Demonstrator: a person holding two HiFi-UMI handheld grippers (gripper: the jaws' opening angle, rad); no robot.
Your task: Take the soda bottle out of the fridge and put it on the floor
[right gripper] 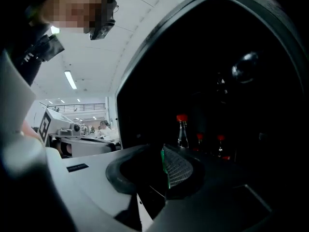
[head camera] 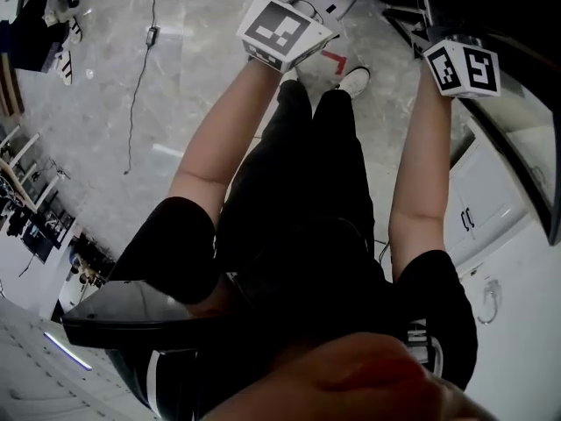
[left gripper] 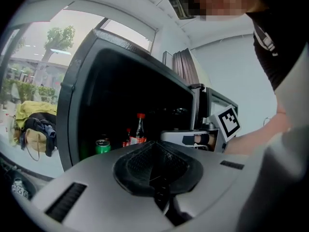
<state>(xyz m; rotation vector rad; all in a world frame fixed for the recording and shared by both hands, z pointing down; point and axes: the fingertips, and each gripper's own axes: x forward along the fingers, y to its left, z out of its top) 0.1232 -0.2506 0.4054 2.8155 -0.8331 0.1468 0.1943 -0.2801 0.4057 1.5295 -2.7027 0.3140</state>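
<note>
Fridge (left gripper: 120, 91) open, soda bottle (left gripper: 140, 128) inside near green can (left gripper: 102, 146), centre frame. Left hand-held gripper (left gripper: 155, 146) and right hand-held gripper (right gripper: 164, 153) both closed, empty.

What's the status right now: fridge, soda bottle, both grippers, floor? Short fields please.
fridge: open, interior dark
soda bottle: upright inside the fridge, red cap, untouched
beside it: green can, smaller red-capped bottles
left gripper: jaws together, empty, facing the fridge
right gripper: jaws together, empty, facing the fridge
floor: no bottle seen on it
</note>
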